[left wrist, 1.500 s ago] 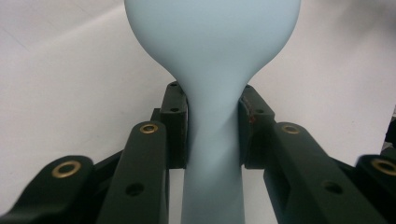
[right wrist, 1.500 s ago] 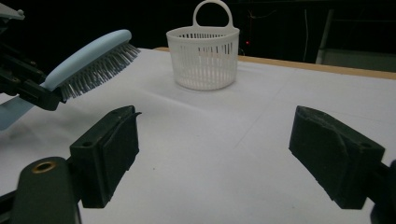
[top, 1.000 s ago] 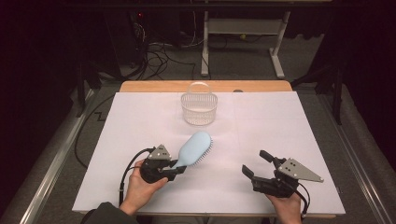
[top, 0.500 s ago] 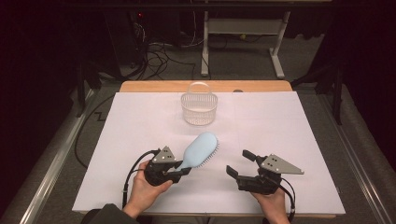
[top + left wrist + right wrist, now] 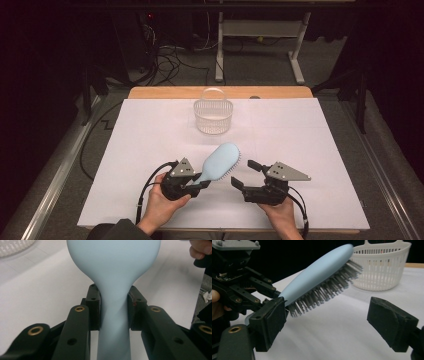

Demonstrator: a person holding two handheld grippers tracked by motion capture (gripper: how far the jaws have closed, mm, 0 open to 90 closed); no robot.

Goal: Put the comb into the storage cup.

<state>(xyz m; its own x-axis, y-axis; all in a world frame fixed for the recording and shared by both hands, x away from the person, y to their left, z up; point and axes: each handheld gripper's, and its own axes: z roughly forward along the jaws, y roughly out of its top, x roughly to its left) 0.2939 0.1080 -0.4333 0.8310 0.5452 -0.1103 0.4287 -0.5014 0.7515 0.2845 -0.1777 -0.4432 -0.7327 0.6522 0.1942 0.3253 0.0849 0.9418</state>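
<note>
My left claw (image 5: 199,185) stayed pinched on the pale blue hairbrush (image 5: 220,162) at the narrow neck of its handle — both pads (image 5: 93,307) pressed flat against it, the head reaching up and away from that claw, bristles turned toward my other hand. What had changed was on the right: my right claw (image 5: 244,174) had slid in across the worktop (image 5: 320,135) from well out to the side, and its jaws stood spread wide, nothing between them yet. From that claw's own camera the brush head (image 5: 319,272) hung just ahead and to the left, one pad (image 5: 270,320) close under the bristles. The white basket (image 5: 213,115) sat well beyond both claws. I read it as a handover shaping up — the right claw closing in to take the head.
</note>
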